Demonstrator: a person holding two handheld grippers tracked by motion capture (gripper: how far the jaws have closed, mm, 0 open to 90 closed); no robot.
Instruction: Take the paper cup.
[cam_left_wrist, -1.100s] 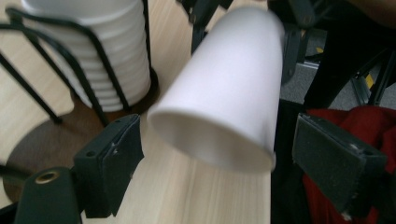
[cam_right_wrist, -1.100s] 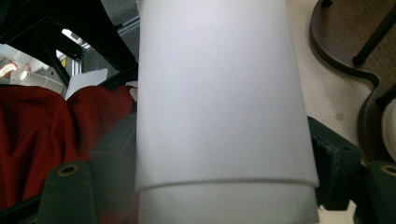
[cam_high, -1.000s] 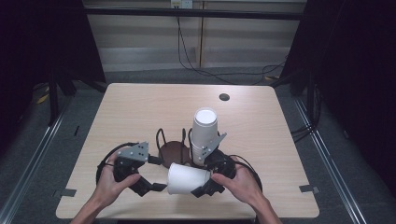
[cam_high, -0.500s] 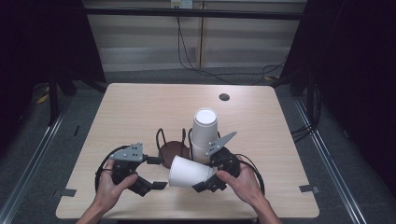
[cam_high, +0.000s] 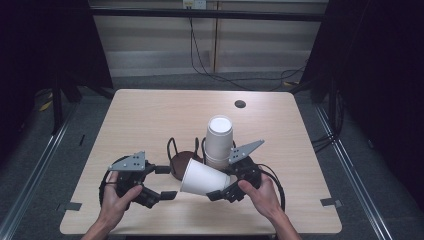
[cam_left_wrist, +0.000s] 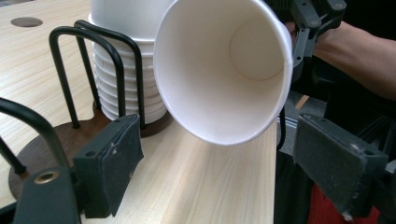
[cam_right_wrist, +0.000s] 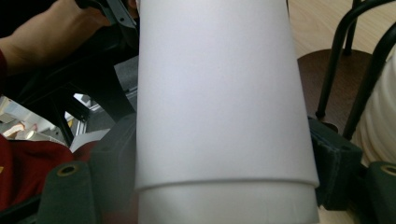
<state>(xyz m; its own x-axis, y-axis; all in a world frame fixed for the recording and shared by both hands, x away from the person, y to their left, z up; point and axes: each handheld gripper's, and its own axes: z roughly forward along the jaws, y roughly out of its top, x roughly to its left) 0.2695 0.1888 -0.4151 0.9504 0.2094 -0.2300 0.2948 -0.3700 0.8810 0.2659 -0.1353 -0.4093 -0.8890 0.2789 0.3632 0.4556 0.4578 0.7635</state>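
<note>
A white paper cup (cam_high: 202, 177) lies on its side above the table's front, with its mouth toward my left gripper (cam_high: 167, 182). My right gripper (cam_high: 220, 187) is shut on the cup (cam_right_wrist: 219, 93) near its base, a pad (cam_right_wrist: 334, 163) pressed on each side. In the left gripper view, the cup's open mouth (cam_left_wrist: 224, 70) hangs just ahead of my left gripper (cam_left_wrist: 219, 163), whose jaws stand open with nothing between them. A stack of white cups (cam_high: 219, 140) stands upright in a black wire rack with a brown base (cam_high: 181, 162).
The light wooden table (cam_high: 150, 120) has a small dark round hole (cam_high: 240, 104) at the back right. The rack's wire loops (cam_left_wrist: 70, 70) rise close to my left jaw. Cables loop beside both hands. A dark floor surrounds the table.
The right gripper has turned a little, so the cup's mouth has tipped slightly up and toward the rack. The left gripper has stayed about where it was.
</note>
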